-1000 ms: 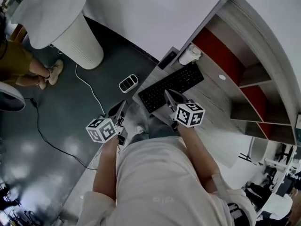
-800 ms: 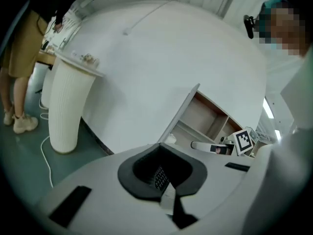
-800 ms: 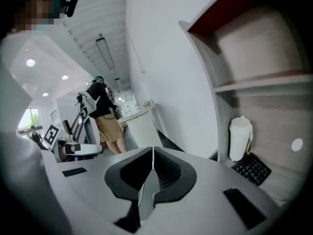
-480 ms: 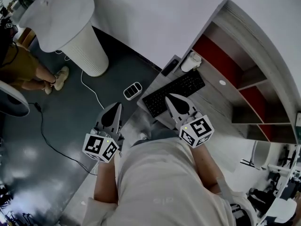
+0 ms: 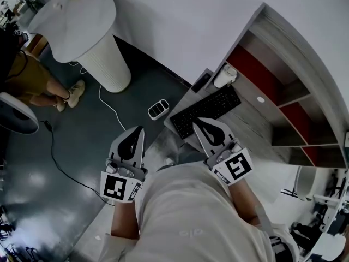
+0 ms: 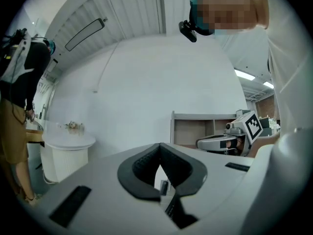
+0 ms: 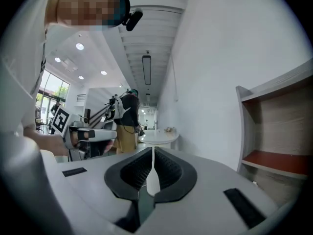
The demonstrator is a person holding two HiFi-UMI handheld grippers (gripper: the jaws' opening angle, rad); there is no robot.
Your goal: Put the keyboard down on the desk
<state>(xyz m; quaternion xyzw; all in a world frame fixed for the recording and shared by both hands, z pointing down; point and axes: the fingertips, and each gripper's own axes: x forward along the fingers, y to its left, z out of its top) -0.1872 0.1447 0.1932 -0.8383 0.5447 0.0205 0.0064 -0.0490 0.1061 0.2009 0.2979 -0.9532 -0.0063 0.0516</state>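
1. The keyboard (image 5: 206, 112) is lying flat on the desk (image 5: 256, 125), running diagonally along the desk's left part. A white cup (image 5: 223, 76) is standing just beyond its far end.
2. Only the head view is showing the keyboard and the desk top. Both gripper views are looking level, over them, toward the white wall.
3. The right gripper (image 5: 200, 123) is pointing at the keyboard. In the head view its tips are overlapping the keyboard's near long edge. Its own view (image 7: 153, 160) is showing the jaws clenched together with nothing between them.
4. The left gripper (image 5: 135, 131) is hanging off the desk's left end, over the dark floor (image 5: 71, 141), apart from the keyboard. Its own view (image 6: 160, 156) is showing the jaws pressed together and gripping nothing.
5. Each gripper view is catching the other tool, level with it:
   - the left gripper view is showing the right gripper (image 6: 220, 142) with its marker cube (image 6: 252, 125);
   - the right gripper view is showing the left gripper (image 7: 90, 133).
6. The shelf unit (image 5: 262, 72), with red back panels, is rising behind the desk. The right gripper view is showing it close at the right (image 7: 279, 163).
7. A power strip (image 5: 157, 109) is lying on the floor beside the desk, and a white pedestal table (image 5: 82, 23) is standing farther left.
8. A person (image 5: 32, 78) is standing by the pedestal table, and is also appearing in the left gripper view (image 6: 19, 92).
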